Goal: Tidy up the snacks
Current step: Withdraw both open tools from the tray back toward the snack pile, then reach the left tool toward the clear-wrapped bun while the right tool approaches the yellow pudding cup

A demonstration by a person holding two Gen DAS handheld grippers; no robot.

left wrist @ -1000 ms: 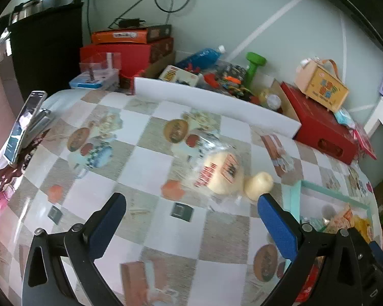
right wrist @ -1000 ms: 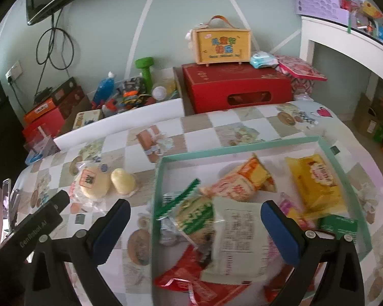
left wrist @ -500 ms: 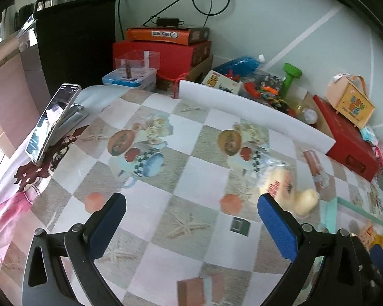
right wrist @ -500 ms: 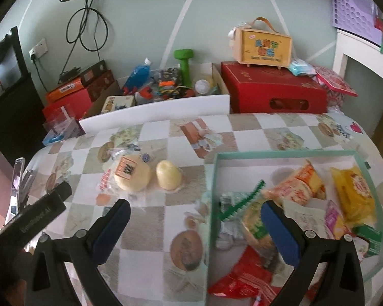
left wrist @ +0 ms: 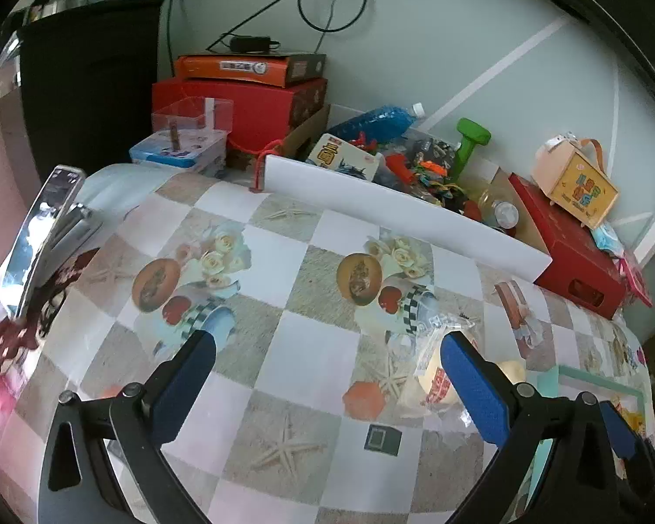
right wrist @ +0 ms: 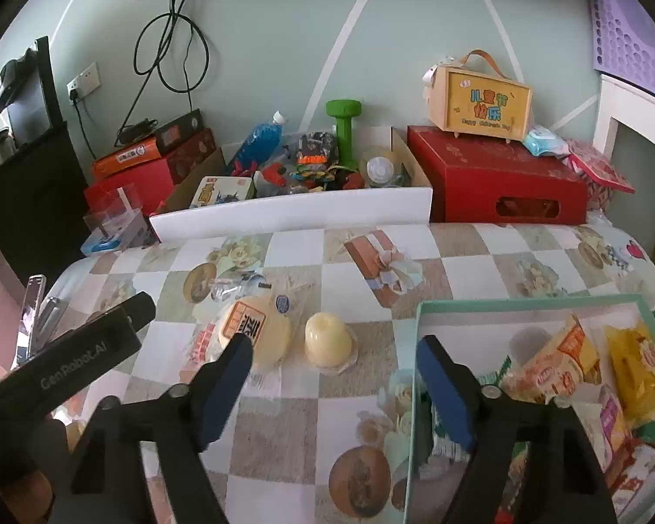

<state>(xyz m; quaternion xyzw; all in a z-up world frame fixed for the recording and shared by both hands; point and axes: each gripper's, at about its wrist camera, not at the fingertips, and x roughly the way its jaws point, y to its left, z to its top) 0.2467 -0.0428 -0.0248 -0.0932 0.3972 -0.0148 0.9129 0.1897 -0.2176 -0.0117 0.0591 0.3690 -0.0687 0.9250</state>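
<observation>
Both tongs wide, empty: left gripper (left wrist: 327, 377) over tablecloth (left wrist: 284, 332), right gripper (right wrist: 334, 375) low nr jelly cup (right wrist: 327, 338). Bun pack (right wrist: 255, 334) just beside cup; other snacks in tray (right wrist: 528, 303), rt side.

The wrapped bun (right wrist: 257, 335) lies left of the jelly cup (right wrist: 327, 340); the tray (right wrist: 419, 318) sits right.
</observation>
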